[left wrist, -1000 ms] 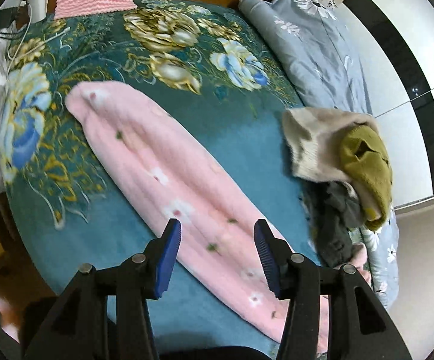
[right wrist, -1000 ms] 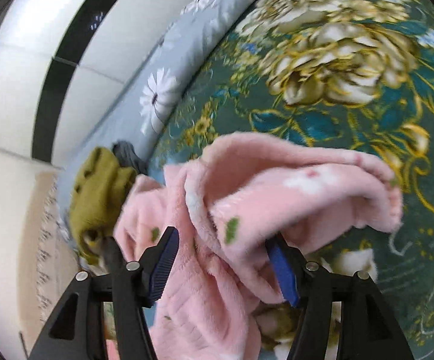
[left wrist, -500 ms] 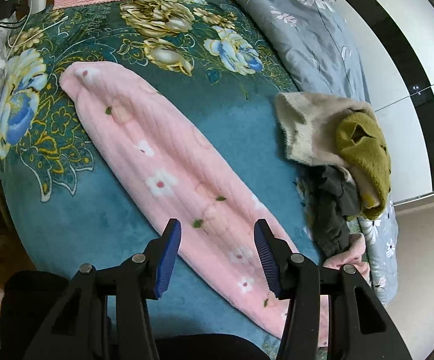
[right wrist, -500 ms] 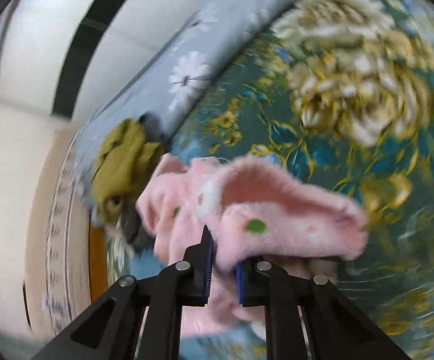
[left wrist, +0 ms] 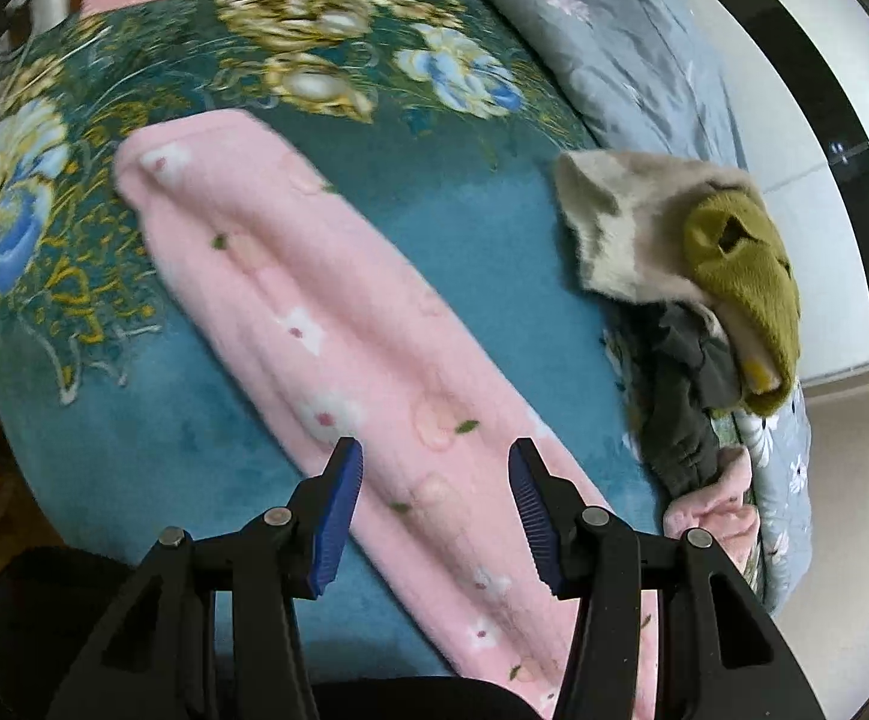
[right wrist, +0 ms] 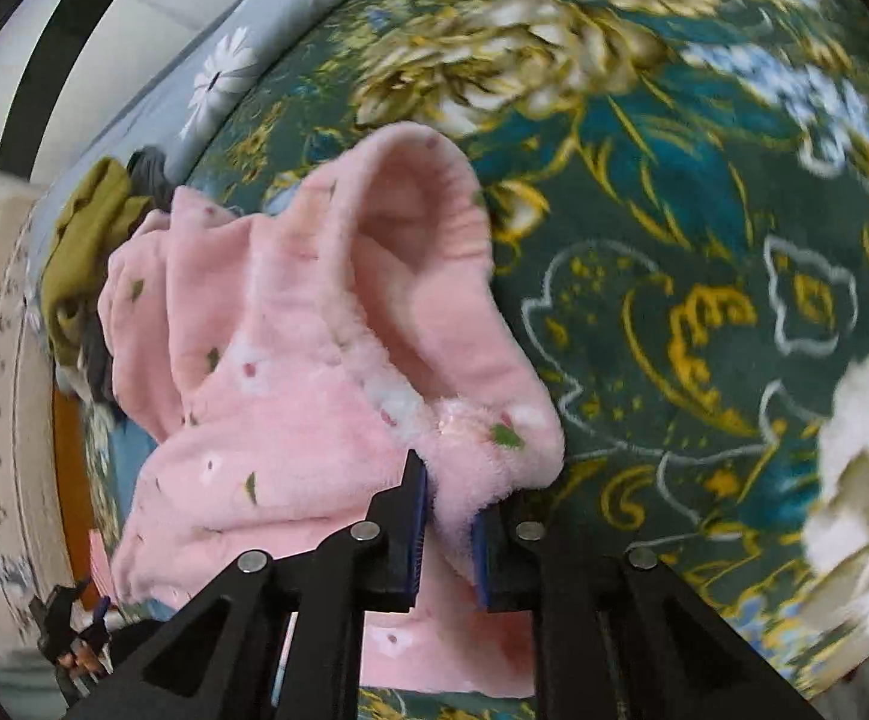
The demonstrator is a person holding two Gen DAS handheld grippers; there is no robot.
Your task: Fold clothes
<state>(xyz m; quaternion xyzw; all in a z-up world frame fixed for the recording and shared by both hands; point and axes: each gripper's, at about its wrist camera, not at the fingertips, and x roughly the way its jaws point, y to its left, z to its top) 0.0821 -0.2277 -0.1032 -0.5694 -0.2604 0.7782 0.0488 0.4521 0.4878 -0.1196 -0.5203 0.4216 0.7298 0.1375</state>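
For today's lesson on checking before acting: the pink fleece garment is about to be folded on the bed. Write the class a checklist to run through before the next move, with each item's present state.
1. Right gripper has the pink garment between its pads: ok, though the jaws are opening slightly.
2. Left gripper free to take a second hold: ok, jaws apart over the garment, nothing pinched.
3. Long part of the garment lies flat on the teal blanket: ok.
4. The lifted end is smooth: not ok, bunched and cupped.
5. Pile of other clothes is clear of the fold: cannot tell, it lies close to the garment's near end.
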